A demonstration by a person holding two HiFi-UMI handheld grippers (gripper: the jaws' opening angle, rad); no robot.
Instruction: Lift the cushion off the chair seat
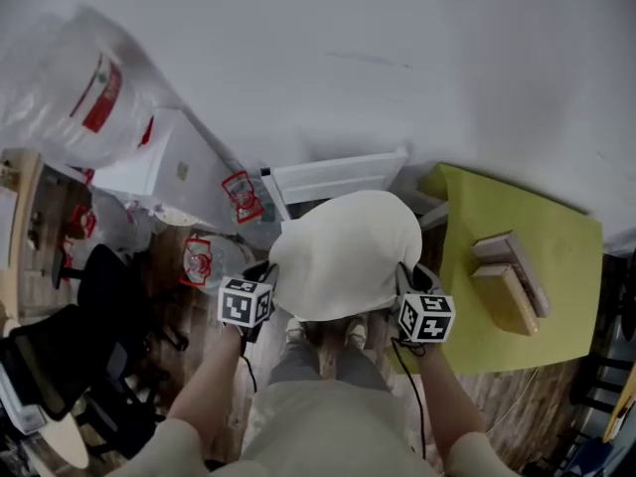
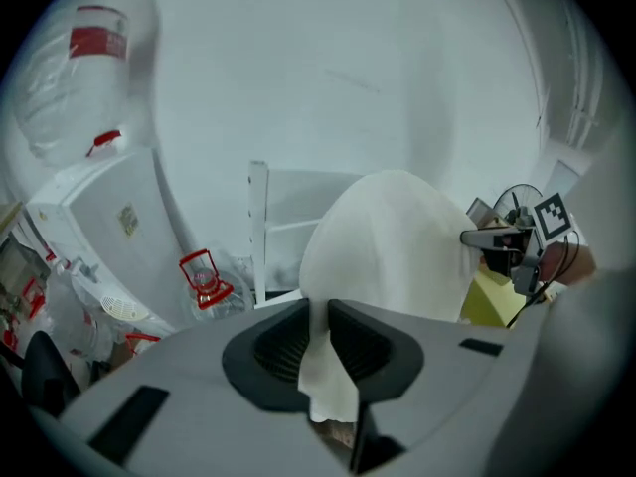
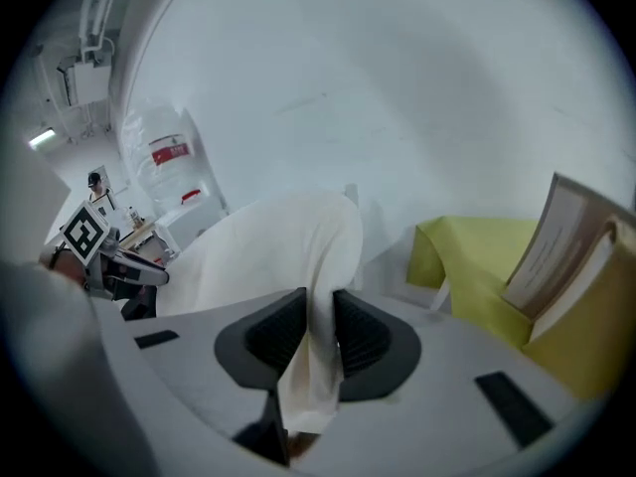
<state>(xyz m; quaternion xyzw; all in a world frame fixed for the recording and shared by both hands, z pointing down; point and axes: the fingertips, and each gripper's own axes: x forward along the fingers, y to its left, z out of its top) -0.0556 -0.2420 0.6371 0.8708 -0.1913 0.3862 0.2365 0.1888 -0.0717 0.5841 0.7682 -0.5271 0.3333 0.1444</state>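
The white cushion (image 1: 346,251) hangs in the air in front of me, held up by both grippers. My left gripper (image 1: 266,278) is shut on the cushion's left edge, and its view shows white fabric (image 2: 320,351) pinched between the dark pads. My right gripper (image 1: 405,281) is shut on the right edge, with a fold of the cushion (image 3: 316,336) clamped between its jaws. The white chair (image 1: 333,177) stands behind and below the cushion, its seat hidden by it. In the left gripper view the cushion (image 2: 393,246) bulges ahead, with the right gripper (image 2: 502,238) at its far side.
A yellow-green table (image 1: 556,251) with two books (image 1: 512,281) stands at the right. Large plastic water bottles (image 1: 75,92) and a white cabinet (image 1: 164,167) are at the left by the wall. A black office chair (image 1: 104,296) sits at lower left.
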